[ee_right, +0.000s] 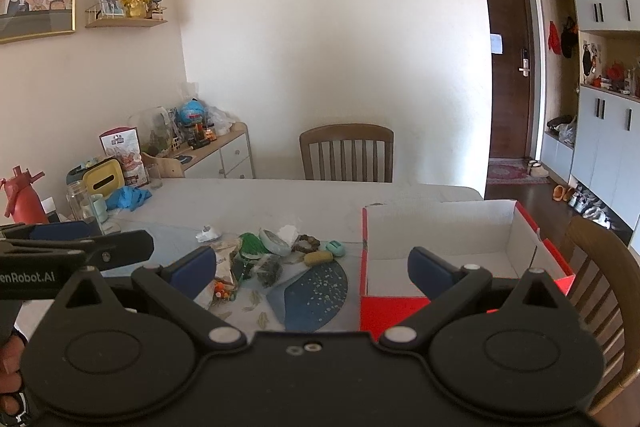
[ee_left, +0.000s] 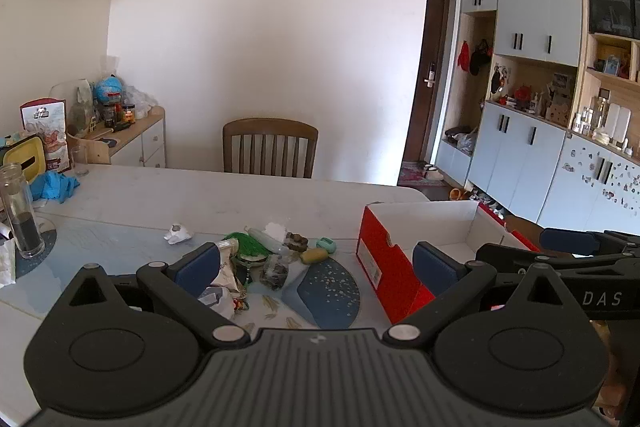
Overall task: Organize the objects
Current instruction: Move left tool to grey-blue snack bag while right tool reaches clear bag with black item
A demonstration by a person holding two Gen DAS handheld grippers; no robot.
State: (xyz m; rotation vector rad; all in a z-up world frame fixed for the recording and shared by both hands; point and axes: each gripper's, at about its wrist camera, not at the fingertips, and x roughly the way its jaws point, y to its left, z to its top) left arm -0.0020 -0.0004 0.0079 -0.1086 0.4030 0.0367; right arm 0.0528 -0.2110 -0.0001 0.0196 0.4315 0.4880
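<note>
A heap of small items lies mid-table: a snack packet (ee_left: 224,279), a green bundle (ee_left: 248,245), a dark pouch (ee_left: 274,271), a yellow bar (ee_left: 314,255), a mint case (ee_left: 326,245) and a crumpled white scrap (ee_left: 178,233). To its right stands a red shoebox (ee_left: 380,267) with a bare white inside (ee_right: 440,239). My left gripper (ee_left: 316,267) hovers open before the heap, holding nothing. My right gripper (ee_right: 312,271) is open too, between the heap and the box, with nothing in it. Each gripper shows at the edge of the other's view.
A blue speckled mat (ee_left: 328,291) lies under the heap. At the table's left end are a glass jar (ee_left: 20,215), a blue cloth (ee_left: 54,185), a yellow tissue box (ee_right: 104,181) and a red bottle (ee_right: 20,199). Chairs stand behind (ee_left: 270,147) and at the right (ee_right: 600,267).
</note>
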